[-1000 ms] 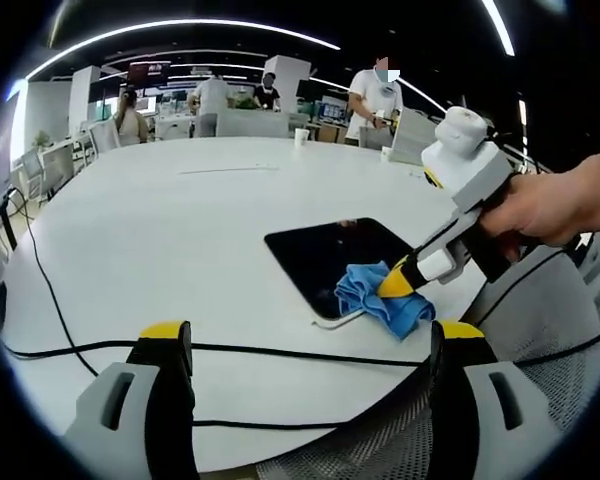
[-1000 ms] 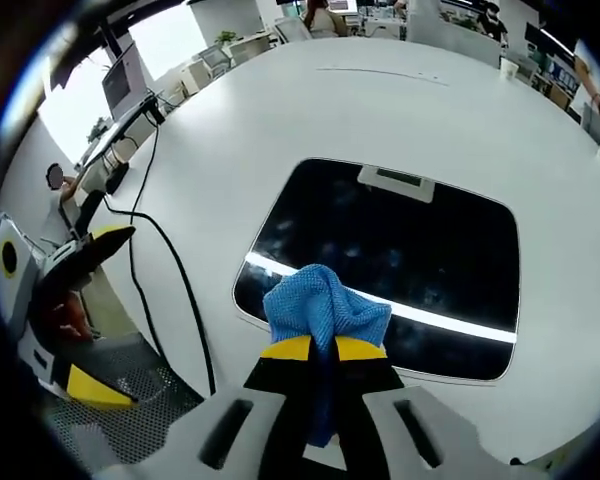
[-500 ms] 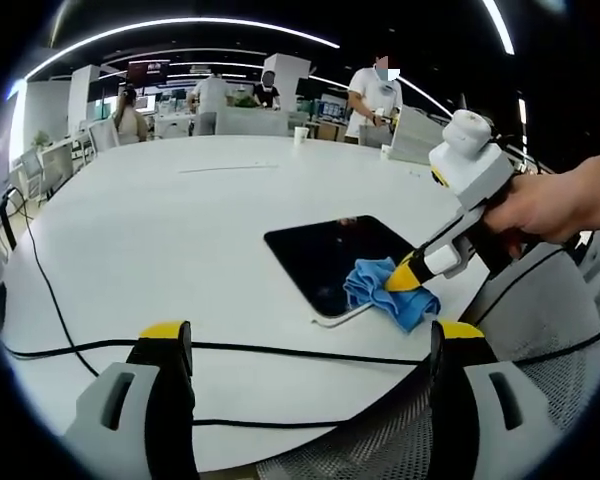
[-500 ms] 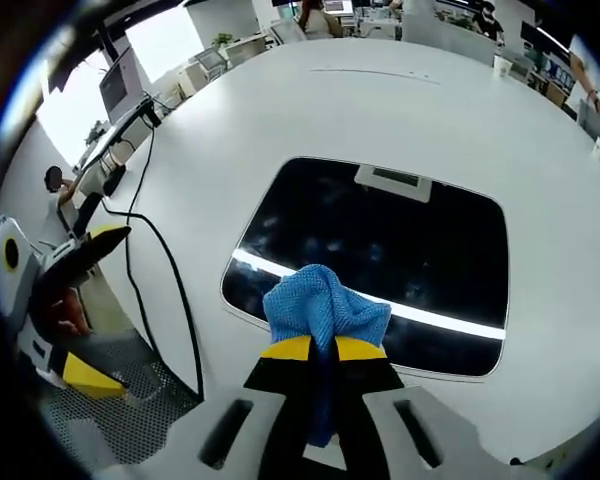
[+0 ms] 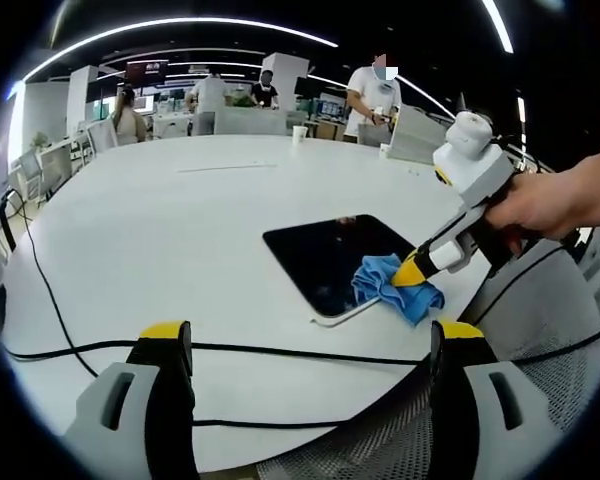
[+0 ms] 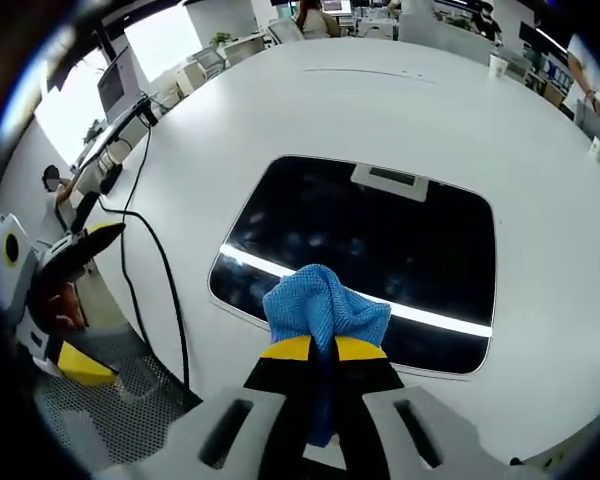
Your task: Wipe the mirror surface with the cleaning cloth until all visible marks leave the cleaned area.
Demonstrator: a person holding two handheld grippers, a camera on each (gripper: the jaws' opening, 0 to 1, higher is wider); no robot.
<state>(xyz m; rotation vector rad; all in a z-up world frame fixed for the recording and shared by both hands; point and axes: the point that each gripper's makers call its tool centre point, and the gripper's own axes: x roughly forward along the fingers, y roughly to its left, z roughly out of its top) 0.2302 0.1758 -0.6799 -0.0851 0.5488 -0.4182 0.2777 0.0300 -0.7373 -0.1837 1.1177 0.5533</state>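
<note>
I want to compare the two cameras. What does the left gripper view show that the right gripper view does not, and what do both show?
Left gripper view: the person's hand holding the right gripper from outside, the left gripper's own parted jaws with nothing between them, and standing people far across the table.

Right gripper view: a bright reflected stripe and faint smudges on the mirror, and a small pale label near its far edge.

Both: the dark mirror, the blue cloth clamped in the right gripper, and the black cable.
</note>
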